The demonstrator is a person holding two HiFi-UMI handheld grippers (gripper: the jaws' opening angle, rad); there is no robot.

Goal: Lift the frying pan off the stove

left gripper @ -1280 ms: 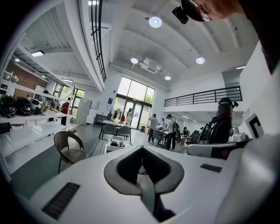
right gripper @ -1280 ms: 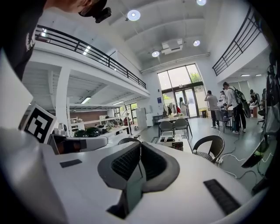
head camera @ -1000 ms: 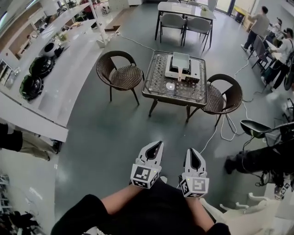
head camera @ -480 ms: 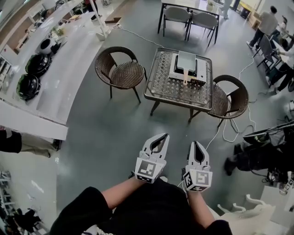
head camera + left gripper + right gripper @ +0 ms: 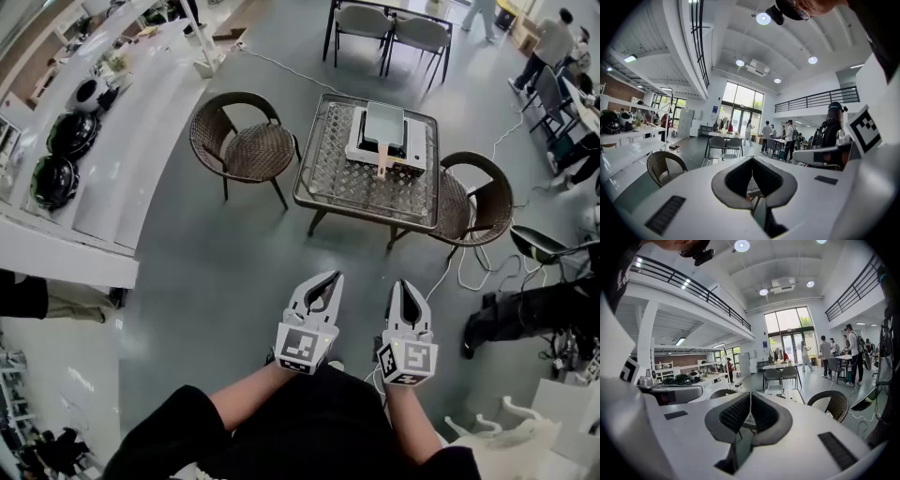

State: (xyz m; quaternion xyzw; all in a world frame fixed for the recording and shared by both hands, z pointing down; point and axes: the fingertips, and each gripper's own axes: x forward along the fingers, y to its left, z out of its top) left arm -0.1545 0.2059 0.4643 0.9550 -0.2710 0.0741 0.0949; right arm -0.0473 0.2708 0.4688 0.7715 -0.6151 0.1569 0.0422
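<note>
Left gripper [image 5: 329, 277] and right gripper [image 5: 405, 284] both pinched closed, empty, over bare floor [image 5: 225, 262]. Ahead, pan [image 5: 385, 120] on stove [image 5: 412, 146] near tabletop's [image 5: 323, 178] far edge, chairs [image 5: 246, 148] flanking.

Head view steeply downward from above; both gripper views level, low, forward; shared: table [image 5: 323, 178]

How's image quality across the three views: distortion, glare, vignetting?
Head view: sharp and evenly lit with no glare; the edges bow mildly, and the frying pan is small but clear. Left gripper view: strong fisheye, black corners, ceiling light blown out. Right gripper view: same fisheye and vignette, windows nearly washed out, background otherwise sharp.
</note>
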